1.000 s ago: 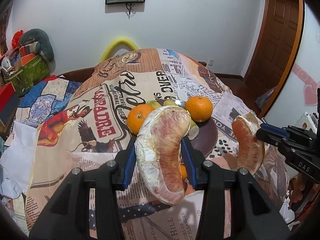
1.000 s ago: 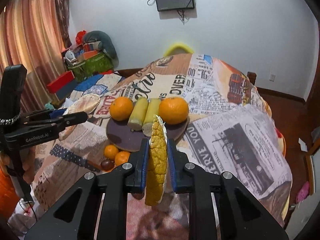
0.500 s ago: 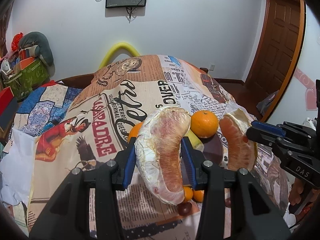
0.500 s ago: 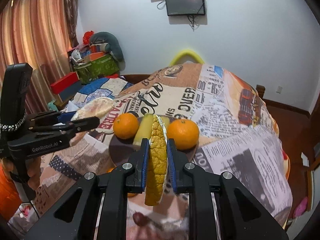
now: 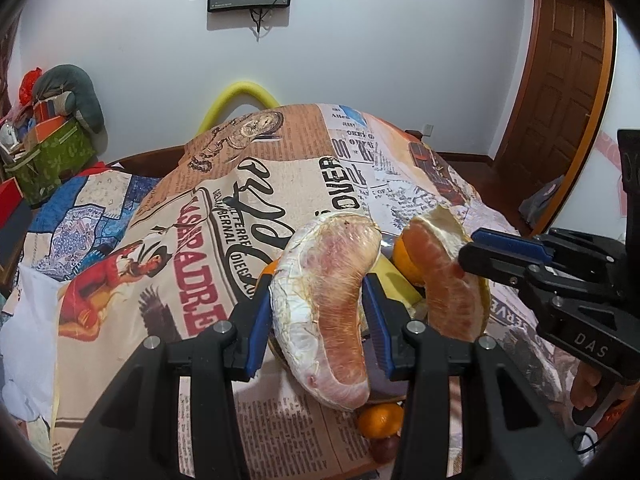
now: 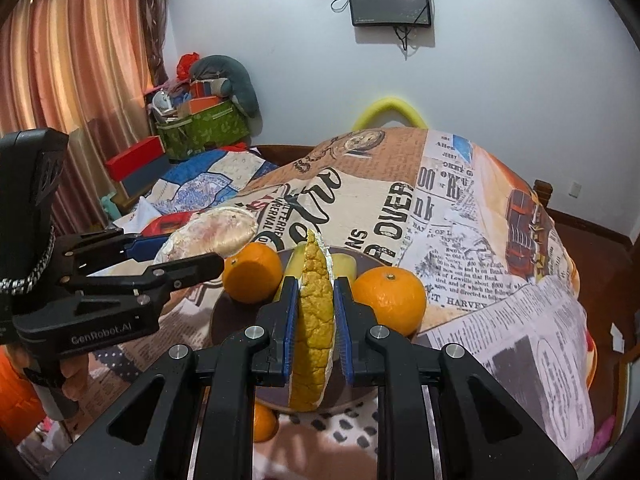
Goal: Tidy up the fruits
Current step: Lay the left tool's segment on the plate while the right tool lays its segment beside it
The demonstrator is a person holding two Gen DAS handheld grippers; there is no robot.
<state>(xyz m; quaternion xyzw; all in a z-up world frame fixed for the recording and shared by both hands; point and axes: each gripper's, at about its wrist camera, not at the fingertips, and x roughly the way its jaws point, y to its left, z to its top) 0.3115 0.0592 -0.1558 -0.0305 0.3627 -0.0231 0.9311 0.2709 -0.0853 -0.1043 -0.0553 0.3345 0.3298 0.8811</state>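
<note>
My left gripper [image 5: 320, 304] is shut on a peeled pink pomelo wedge [image 5: 332, 304], held over the near side of a dark round plate [image 6: 224, 320]. My right gripper [image 6: 314, 312] is shut on a second pomelo wedge with yellow rind [image 6: 314, 320], also above the plate; it shows in the left wrist view [image 5: 444, 280]. On the plate lie two oranges [image 6: 252, 276] [image 6: 388, 300] with yellow-green fruit pieces [image 6: 344, 266] between them. The left gripper and its wedge [image 6: 216, 232] appear at the left of the right wrist view.
Small oranges [image 5: 380, 420] and a dark round fruit [image 5: 382, 450] lie on the newspaper-print tablecloth [image 5: 200, 280] in front of the plate. A yellow chair back [image 5: 240, 100] stands behind the table. Boxes and a green bag [image 6: 200, 128] are at the far left.
Both grippers have moved forward and closer together over the plate, each keeping its wedge. The plate and oranges now sit nearer and lower in both views.
</note>
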